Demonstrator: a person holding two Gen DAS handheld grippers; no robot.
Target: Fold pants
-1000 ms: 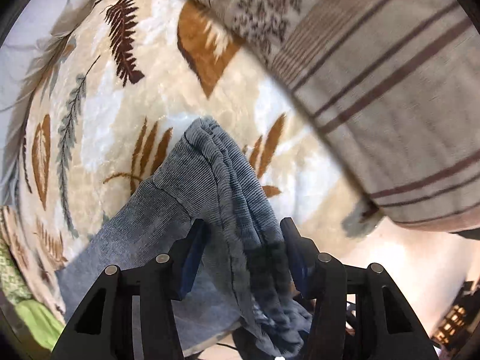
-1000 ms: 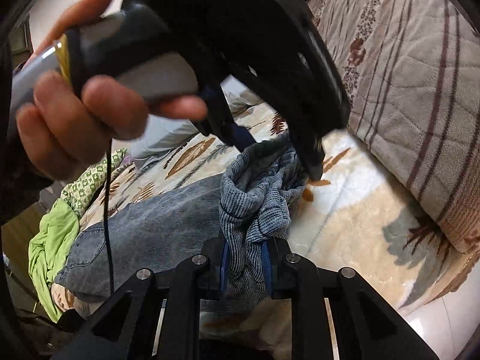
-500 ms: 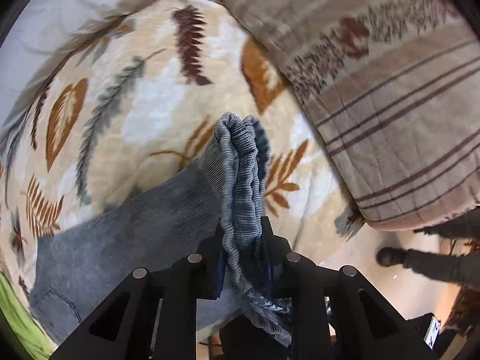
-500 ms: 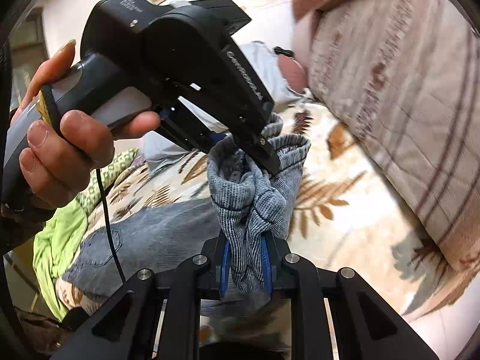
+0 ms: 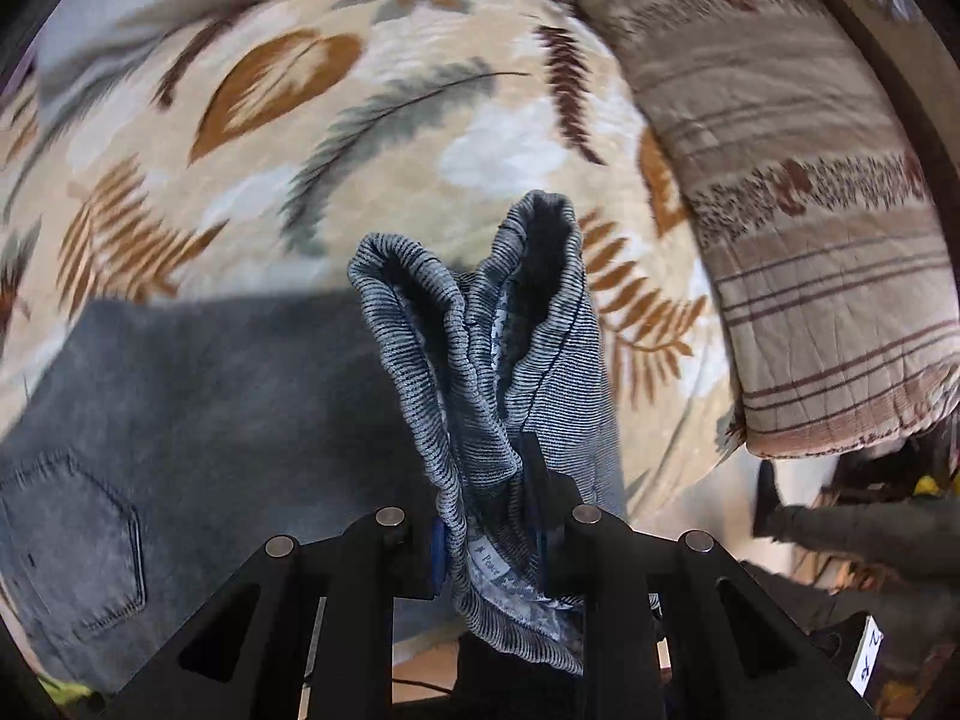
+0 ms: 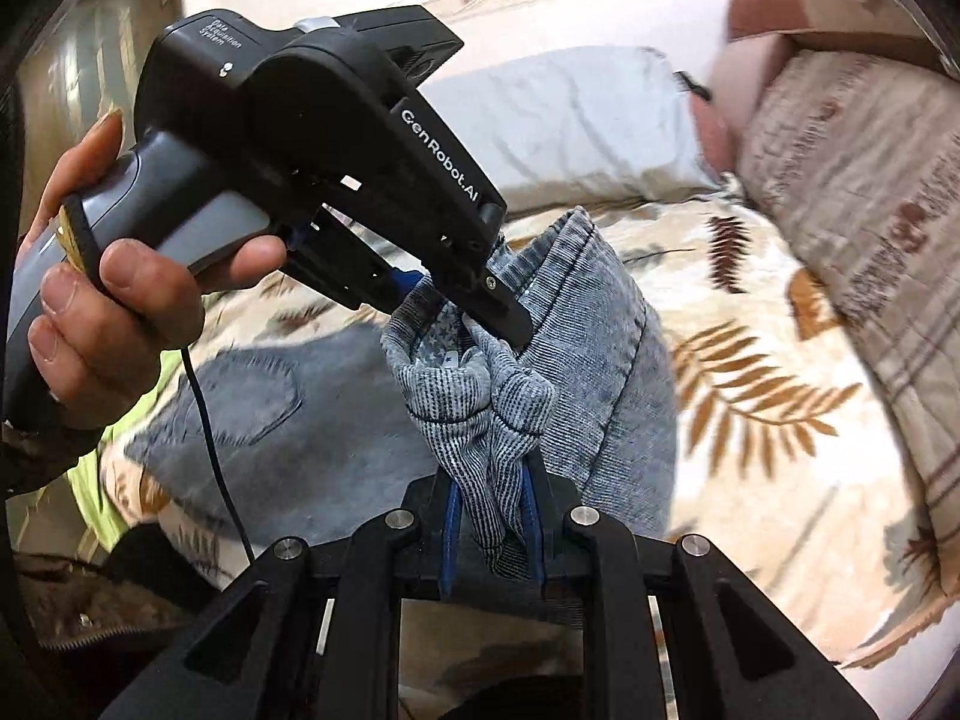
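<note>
Grey-blue denim pants lie on a leaf-patterned blanket; a back pocket shows at lower left. My left gripper is shut on the bunched ribbed waistband and holds it up off the bed. My right gripper is shut on another bunch of the same waistband. In the right wrist view, the left gripper sits just beyond, clamped on the cloth a short way from mine.
A striped brown quilt is piled along the bed's right side. A pale grey pillow lies at the far end. Green cloth hangs at the bed's left edge. The floor shows at lower right.
My left gripper has shut on the waistband. Both grippers have lifted the bunched waistband higher and swung it over the pants, and more of the pants and bed now shows.
</note>
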